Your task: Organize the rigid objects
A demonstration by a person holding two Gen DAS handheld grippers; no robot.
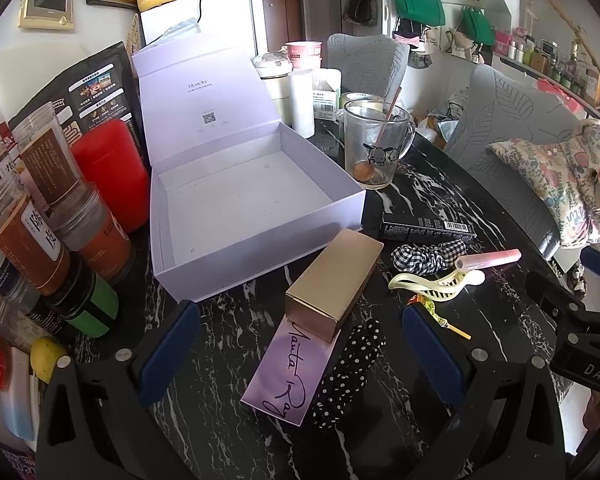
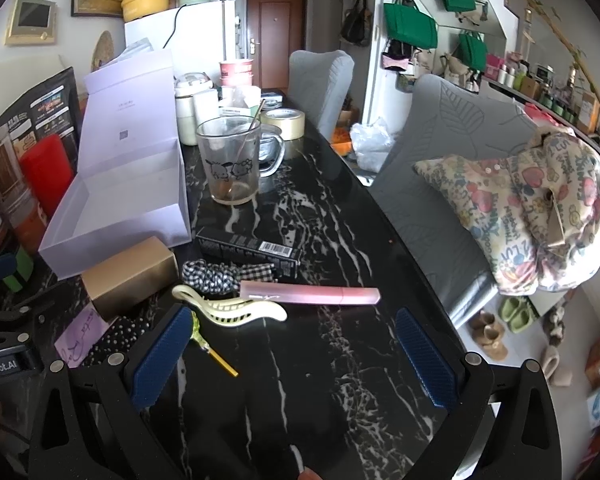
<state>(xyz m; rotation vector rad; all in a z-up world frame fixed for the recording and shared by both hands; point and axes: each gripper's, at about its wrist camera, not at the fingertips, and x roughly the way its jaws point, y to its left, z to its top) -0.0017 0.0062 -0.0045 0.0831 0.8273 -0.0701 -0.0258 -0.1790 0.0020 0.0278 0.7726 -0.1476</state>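
1. Black marble table with white veining (image 1: 228,340), cluttered; jars and a red canister at far left, grey chairs at right. Pale lilac cardboard box with hinged lid standing open (image 1: 240,196), interior bare, sits left of centre.
2. Loose rigid items near the box: gold rectangular carton (image 1: 334,276) lying on a purple signed card (image 1: 288,372), touching the box's near wall; black slim carton with barcode (image 1: 428,227) to the right; pink tube (image 2: 310,294); cream plastic claw clip (image 2: 236,308); small green-and-yellow pin (image 2: 208,344). Soft scrunchies, one gingham (image 1: 424,256) and one polka-dot (image 1: 346,368), lie among them; judged not part of the sort.
3. Left gripper (image 1: 296,356): blue pads spread wide, nothing between them, hovering over the gold carton and card. Right gripper (image 2: 296,360): pads likewise wide and empty, over bare table just near of the pink tube and clip.
4. Step in hand, judged: first pick, nothing boxed yet.
5. Gold carton: close across the narrow width, mid-length, to avoid tipping. Keep pads clear of the card beneath and the polka-dot scrunchie beside.
6. Lift above the box wall before moving; set down flat against a far corner, leaving room for the rest.
7. Risk: glass mug with spoon (image 1: 374,144) stands just right of the box; keep clear.
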